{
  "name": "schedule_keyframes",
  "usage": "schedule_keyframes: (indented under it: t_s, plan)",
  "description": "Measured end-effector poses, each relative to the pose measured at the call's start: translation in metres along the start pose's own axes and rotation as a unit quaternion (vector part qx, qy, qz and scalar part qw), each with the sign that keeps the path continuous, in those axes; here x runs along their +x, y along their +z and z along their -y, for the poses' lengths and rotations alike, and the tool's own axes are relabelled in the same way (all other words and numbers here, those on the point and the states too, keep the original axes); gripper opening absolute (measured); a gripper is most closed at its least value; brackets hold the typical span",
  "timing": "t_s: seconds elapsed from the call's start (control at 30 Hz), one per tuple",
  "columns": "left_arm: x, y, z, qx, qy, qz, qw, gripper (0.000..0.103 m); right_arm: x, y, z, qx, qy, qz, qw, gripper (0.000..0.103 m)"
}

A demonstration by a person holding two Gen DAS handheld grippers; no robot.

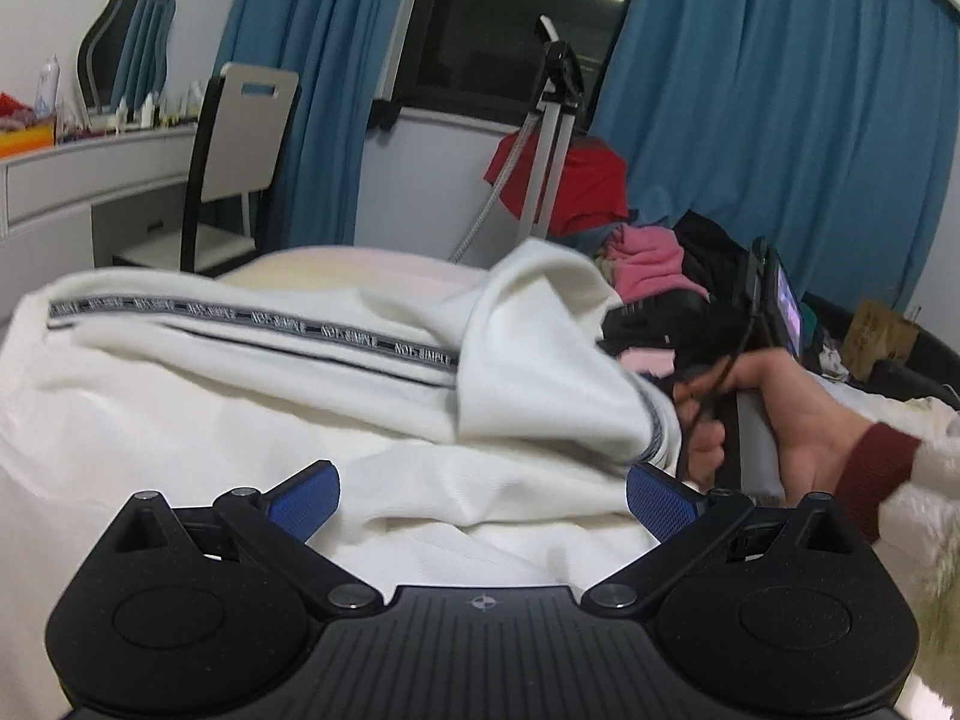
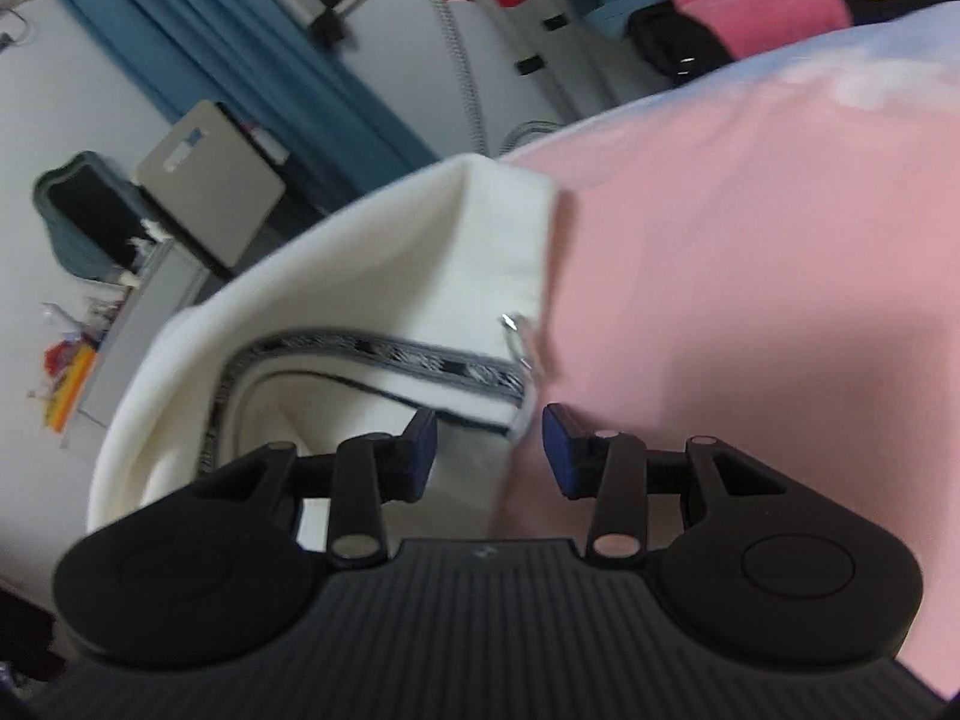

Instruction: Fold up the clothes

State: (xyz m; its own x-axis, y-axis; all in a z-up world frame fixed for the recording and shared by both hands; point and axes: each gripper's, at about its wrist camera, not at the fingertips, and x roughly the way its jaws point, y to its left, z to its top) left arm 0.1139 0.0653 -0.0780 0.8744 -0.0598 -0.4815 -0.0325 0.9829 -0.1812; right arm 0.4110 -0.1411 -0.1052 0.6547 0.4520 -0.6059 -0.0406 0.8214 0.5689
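Note:
A white garment (image 1: pixel 270 360) with a grey lettered stripe (image 1: pixel 240 315) lies spread on the bed. My left gripper (image 1: pixel 483 501) hovers low over its near part, blue pads wide apart and nothing between them. At the right a hand (image 1: pixel 798 414) holds the right gripper's black body (image 1: pixel 762 300); a raised flap of the garment hides its fingertips. In the right wrist view the garment (image 2: pixel 420 276) lies on a pink sheet (image 2: pixel 750 270). My right gripper (image 2: pixel 489 450) stands partly open. The striped hem's corner (image 2: pixel 510 414) is between the jaws, and pink sheet shows beside the right pad.
A pile of red, pink and black clothes (image 1: pixel 648 264) sits at the far right of the bed, with a metal stand (image 1: pixel 552 138) behind it. A chair (image 1: pixel 240 162) and a dressing table (image 1: pixel 90 174) stand at the left. Blue curtains (image 1: pixel 780 120) hang behind.

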Motion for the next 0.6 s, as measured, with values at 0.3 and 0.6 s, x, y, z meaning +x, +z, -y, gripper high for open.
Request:
schedule_keyframes:
  t_s: [0.3,0.6]
  plan:
    - [0.011,-0.013,0.014,0.027,-0.003,-0.012,0.9996,0.103,-0.030,-0.006,-0.026,-0.045,-0.053,0.050,0.996,0.014]
    - [-0.001,-0.010,0.019,0.029,0.008,0.013,0.9994,0.103,-0.155,0.045,0.014,-0.066,-0.220,0.117,0.966,0.013]
